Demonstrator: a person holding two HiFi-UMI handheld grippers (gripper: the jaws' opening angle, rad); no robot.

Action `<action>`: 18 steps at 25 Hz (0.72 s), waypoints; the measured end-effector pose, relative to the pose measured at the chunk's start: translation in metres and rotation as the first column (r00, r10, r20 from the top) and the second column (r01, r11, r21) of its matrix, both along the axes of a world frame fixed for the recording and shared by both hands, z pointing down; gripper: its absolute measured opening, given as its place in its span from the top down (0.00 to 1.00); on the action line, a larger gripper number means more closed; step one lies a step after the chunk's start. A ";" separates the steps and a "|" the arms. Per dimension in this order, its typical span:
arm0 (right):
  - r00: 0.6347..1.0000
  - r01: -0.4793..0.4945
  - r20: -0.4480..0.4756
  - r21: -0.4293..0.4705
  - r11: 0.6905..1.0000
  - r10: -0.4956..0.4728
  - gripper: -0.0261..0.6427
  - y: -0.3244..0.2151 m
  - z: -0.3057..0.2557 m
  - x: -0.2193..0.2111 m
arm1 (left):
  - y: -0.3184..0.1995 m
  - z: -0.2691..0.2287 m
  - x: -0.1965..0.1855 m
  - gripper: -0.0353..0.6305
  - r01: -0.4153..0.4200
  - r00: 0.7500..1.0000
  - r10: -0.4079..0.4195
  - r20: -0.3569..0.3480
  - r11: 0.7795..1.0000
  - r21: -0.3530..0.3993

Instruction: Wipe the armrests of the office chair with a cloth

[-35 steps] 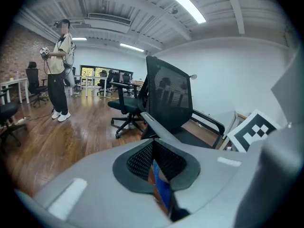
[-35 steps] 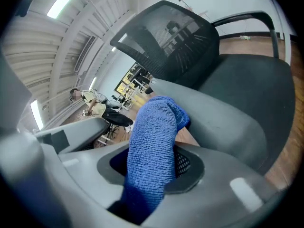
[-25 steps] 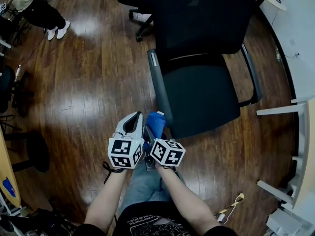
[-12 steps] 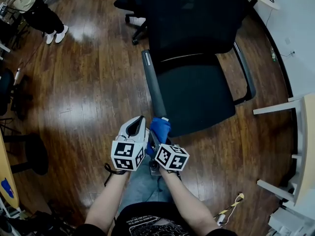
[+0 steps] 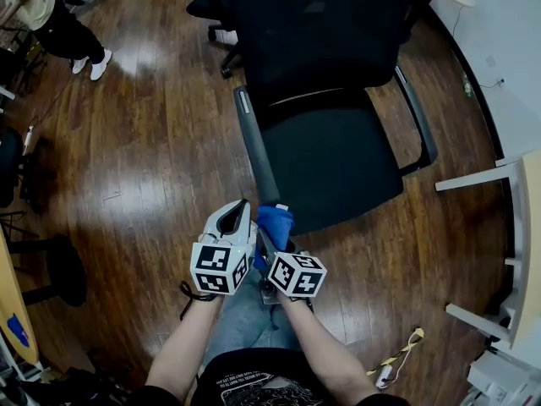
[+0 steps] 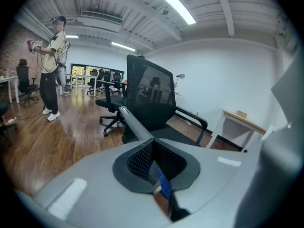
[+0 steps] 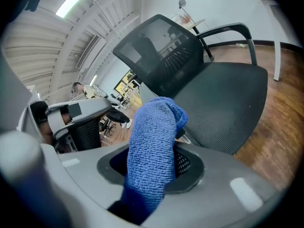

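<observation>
A black office chair [image 5: 334, 155] stands in front of me on the wood floor. Its left armrest [image 5: 254, 146] runs toward me, and its right armrest [image 5: 417, 112] is on the far side of the seat. My right gripper [image 5: 269, 233] is shut on a blue cloth [image 5: 274, 224], which sits at the near end of the left armrest. The cloth [image 7: 152, 146] rises between the jaws in the right gripper view, with the chair seat [image 7: 223, 103] behind it. My left gripper [image 5: 236, 210] is close beside the right one, shut and holding nothing. The left armrest [image 6: 135, 125] lies just beyond its jaws.
A person [image 5: 68, 24] stands at the far left of the room. A second chair's wheeled base [image 5: 215, 24] is behind the office chair. White furniture [image 5: 507, 227] lines the right side. A yellow cable [image 5: 397, 353] lies on the floor, and a black stool [image 5: 63, 269] is at left.
The cloth stays at the near end of the left armrest while both grippers shift slightly nearer to me. The chair sits a little further left and up in the head view.
</observation>
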State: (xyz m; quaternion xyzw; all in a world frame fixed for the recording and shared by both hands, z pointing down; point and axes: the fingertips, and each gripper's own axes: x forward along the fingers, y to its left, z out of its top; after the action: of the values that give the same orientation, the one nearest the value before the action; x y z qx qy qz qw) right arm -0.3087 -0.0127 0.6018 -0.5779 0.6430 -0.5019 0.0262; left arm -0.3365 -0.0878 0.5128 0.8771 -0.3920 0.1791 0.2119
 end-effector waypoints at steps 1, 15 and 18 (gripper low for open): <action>1.000 -0.001 -0.002 0.016 1.000 0.001 0.76 0.002 -0.002 0.002 | 0.001 0.000 0.000 0.94 0.000 1.000 0.000 0.001 1.000 0.002; 0.995 -0.077 -0.055 0.171 0.982 0.088 0.75 -0.001 0.028 0.000 | 0.032 0.046 -0.001 0.94 -0.092 0.995 0.089 -0.048 0.994 -0.061; 0.988 -0.102 -0.095 0.182 0.978 0.121 0.75 -0.002 0.046 0.000 | 0.037 0.061 -0.005 0.94 -0.156 0.986 0.153 -0.068 0.986 -0.050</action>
State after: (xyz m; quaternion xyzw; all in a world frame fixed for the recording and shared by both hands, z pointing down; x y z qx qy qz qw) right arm -0.3083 -0.0148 0.6476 -0.6343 0.6520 -0.4092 0.0716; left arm -0.3419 -0.0510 0.5738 0.9040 -0.3106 0.1777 0.2341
